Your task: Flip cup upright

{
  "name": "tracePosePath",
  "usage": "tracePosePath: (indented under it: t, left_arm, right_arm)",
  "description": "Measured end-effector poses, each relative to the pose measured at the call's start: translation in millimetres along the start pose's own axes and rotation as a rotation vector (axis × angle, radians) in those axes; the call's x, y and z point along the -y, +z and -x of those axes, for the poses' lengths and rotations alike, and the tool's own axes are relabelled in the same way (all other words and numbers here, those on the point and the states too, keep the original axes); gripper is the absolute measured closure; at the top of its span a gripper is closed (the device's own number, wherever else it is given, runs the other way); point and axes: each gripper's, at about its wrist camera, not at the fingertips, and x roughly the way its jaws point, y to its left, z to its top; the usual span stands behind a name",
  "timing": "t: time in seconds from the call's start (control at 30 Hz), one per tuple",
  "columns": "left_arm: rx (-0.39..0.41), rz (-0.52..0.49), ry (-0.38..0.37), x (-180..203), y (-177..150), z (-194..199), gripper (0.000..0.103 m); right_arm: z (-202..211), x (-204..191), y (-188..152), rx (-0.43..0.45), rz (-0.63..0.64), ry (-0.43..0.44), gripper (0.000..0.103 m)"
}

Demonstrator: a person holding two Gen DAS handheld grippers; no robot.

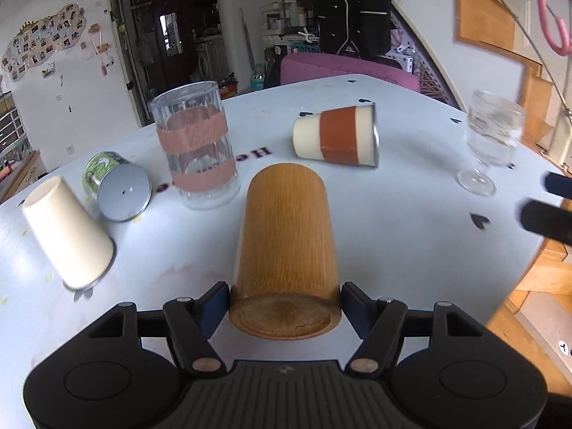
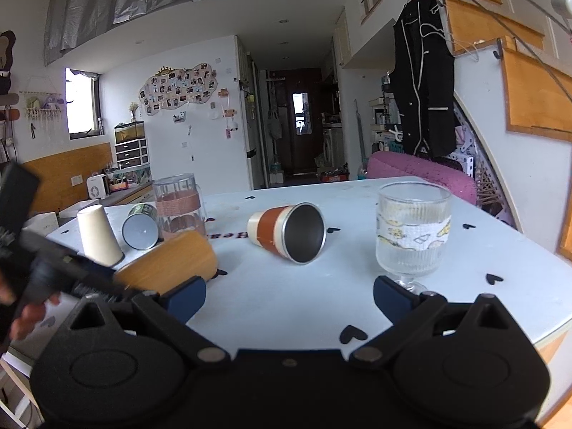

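My left gripper [image 1: 285, 300] is shut on a wooden cup [image 1: 286, 243], gripping it near its base, with the cup tilted and pointing away over the table. The same cup shows in the right wrist view [image 2: 171, 261], lying slanted in the left gripper. A cream cup with a brown band [image 1: 336, 136] lies on its side mid-table, its dark mouth facing the right wrist camera [image 2: 289, 232]. My right gripper [image 2: 289, 296] is open and empty above the table's near edge; its fingers [image 1: 547, 211] show at the right edge of the left wrist view.
On the pale blue table [image 1: 393, 236] stand a tall taped glass [image 1: 195, 146], an upside-down cream paper cup [image 1: 68, 232], a tin can on its side [image 1: 116, 186] and a stemmed glass [image 2: 411, 232]. The table edge runs close on the right.
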Motion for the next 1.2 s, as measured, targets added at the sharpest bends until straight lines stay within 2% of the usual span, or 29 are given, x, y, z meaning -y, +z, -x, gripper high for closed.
tracePosePath:
  t: [0.17, 0.27, 0.5, 0.7, 0.83, 0.9, 1.03, 1.1, 1.2]
  left_arm:
    - [0.025, 0.013, -0.009, -0.8, -13.3, 11.2, 0.034]
    - [0.031, 0.016, -0.019, -3.3, -16.0, 13.3, 0.034]
    - [0.043, -0.008, -0.018, 0.1, -20.5, 16.9, 0.034]
    - [0.06, -0.051, -0.032, 7.7, -30.6, 26.0, 0.034]
    - [0.066, -0.084, -0.044, 12.7, -35.1, 30.8, 0.034]
    - [0.074, -0.108, -0.042, 16.8, -38.1, 33.0, 0.034]
    - [0.088, -0.126, -0.037, 19.2, -41.6, 34.7, 0.034]
    - [0.093, -0.12, -0.043, 18.2, -41.7, 34.2, 0.034]
    - [0.113, -0.1, -0.057, 15.7, -42.0, 33.0, 0.034]
  right_arm:
    - [-13.4, -5.9, 3.5, -0.043, -0.036, 0.063, 0.002]
    - [-30.4, -7.8, 9.9, -0.099, -0.091, 0.117, 0.002]
    - [-100.0, -11.0, 22.6, -0.352, -0.378, 0.321, 0.005]
    - [-153.6, -14.2, 8.5, -0.556, -0.633, 0.396, 0.008]
    - [-169.8, -21.4, -0.6, -0.646, -0.738, 0.457, 0.011]
    - [-171.8, -25.6, -2.1, -0.669, -0.764, 0.489, 0.014]
    - [-172.5, -27.6, -3.5, -0.671, -0.775, 0.447, 0.017]
    - [-174.4, -24.5, -4.3, -0.677, -0.783, 0.427, 0.028]
    - [-171.0, -27.4, -0.6, -0.652, -0.737, 0.42, 0.029]
